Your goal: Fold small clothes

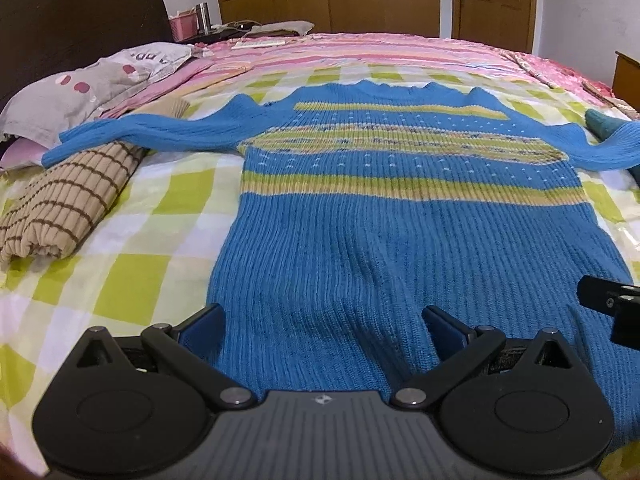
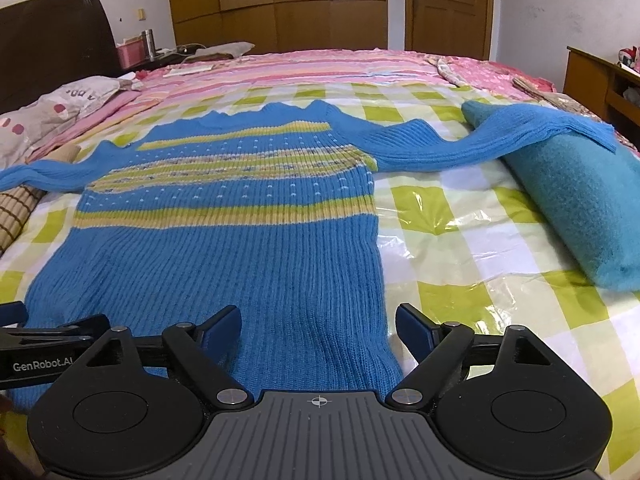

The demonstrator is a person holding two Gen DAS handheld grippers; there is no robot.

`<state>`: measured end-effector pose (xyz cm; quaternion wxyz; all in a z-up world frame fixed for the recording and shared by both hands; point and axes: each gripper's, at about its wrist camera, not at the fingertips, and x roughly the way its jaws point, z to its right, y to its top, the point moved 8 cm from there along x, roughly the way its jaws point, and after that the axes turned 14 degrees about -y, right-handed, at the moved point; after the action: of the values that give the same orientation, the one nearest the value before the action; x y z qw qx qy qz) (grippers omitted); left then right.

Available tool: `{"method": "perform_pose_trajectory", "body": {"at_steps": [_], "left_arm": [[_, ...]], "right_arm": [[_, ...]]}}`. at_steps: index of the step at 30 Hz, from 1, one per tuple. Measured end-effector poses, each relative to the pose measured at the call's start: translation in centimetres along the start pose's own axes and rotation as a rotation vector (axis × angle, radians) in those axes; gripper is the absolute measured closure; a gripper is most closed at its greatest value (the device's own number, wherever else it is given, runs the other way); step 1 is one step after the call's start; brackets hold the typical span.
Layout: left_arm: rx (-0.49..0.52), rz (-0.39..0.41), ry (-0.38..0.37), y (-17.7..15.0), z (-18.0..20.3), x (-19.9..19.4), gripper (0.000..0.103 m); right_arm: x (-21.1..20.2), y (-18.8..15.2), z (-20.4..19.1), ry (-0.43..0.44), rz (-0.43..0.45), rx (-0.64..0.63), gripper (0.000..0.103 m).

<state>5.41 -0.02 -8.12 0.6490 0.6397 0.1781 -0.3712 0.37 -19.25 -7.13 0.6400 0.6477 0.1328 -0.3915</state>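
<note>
While the blue knit sweater [image 1: 400, 216] lay flat and face-up on the bed [image 1: 132, 276], its hem sat at the near edge, right under both pairs of tongs. Left tongs [image 1: 324, 332] stood wide open with nothing between the fingers, poised over the near-left part of the hem, one finger [image 1: 206, 328] at the sweater's left border. Right tongs [image 2: 319, 330] were likewise spread wide and held nothing, straddling the sweater's near-right border, with one finger over the knit and the other over the checked sheet. Its collar pointed to the far side. One sleeve ran out left and draped across a folded tan checked garment [image 1: 68, 196]; the other ran right and lay over a folded teal garment [image 2: 576, 200]. Between the sweater's right border and that teal bundle, a stretch of green-and-white sheet under clear plastic lay open; a similar bare strip showed left of the body, near the tan bundle. Beyond the collar the pink striped cover [image 2: 320, 68] was unoccupied up to the far edge. "GenRobot.AI" read on the left device's arm [image 2: 40, 366] in the right wrist view. A pillow [image 1: 92, 84] at far left bore lettering too partial to read.
</note>
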Motion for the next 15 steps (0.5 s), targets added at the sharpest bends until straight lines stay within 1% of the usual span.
{"method": "perform_pose_trajectory", "body": {"at_steps": [8,15], "left_arm": [[0.011,0.075,0.000,1.2,0.2,-1.4,0.000],[0.005,0.076,0.000,1.2,0.2,-1.4,0.000]], "right_arm": [[-0.2,0.1,-0.1,0.005,0.005,-0.007,0.023],[-0.3,0.2,-0.2,0.005,0.009,-0.012,0.027]]}}
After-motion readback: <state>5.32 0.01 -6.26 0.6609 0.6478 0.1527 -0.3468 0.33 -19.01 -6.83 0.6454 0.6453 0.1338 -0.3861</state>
